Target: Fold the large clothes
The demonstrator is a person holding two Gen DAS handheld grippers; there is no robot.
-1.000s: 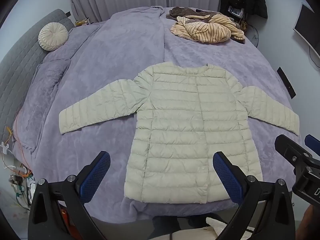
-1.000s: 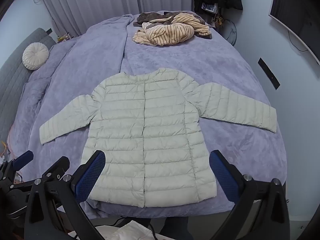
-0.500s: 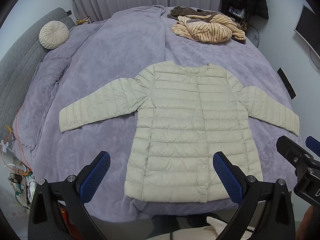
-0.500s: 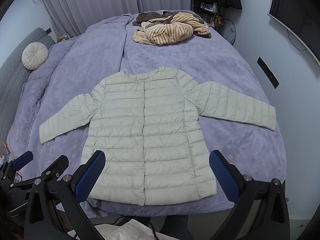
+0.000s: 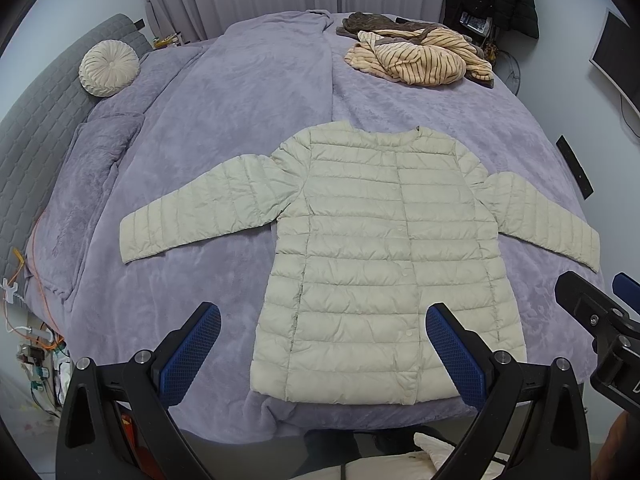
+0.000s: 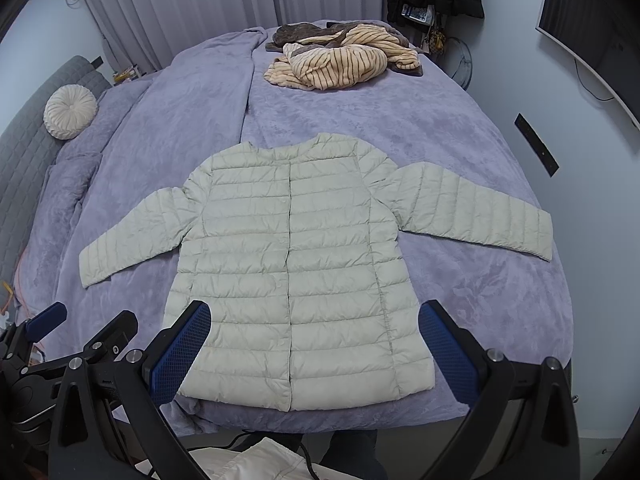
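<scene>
Both of my claws hang spread wide and empty above the near edge of the bed: the left claw (image 5: 322, 354) frames the jacket's hem on its left half, the right claw (image 6: 314, 350) frames the hem from the other side, and neither touches cloth. Between them lies the pale quilted puffer jacket (image 5: 384, 260), flat on its back, buttoned down the front, collar pointing away from me, hem at the near edge of the bed. Its left sleeve (image 5: 200, 216) and right sleeve (image 6: 476, 208) are both spread out to the sides and angled a little toward me.

I judge it light and puffy, with a smooth shell that will likely slide under the pads and spring back out of a crease, so a thin pinch may slip. I would take each sleeve at the cuff, where the edge is thinnest, and bite deep before laying it across the chest; afterwards the hem corners look the best hold for doubling the body.

Beneath is the purple blanket (image 5: 224, 128), soft and likely to drag along. Well beyond the collar sits a striped pile of clothes (image 6: 340, 62), and a round cushion (image 5: 109, 68) rests far left
</scene>
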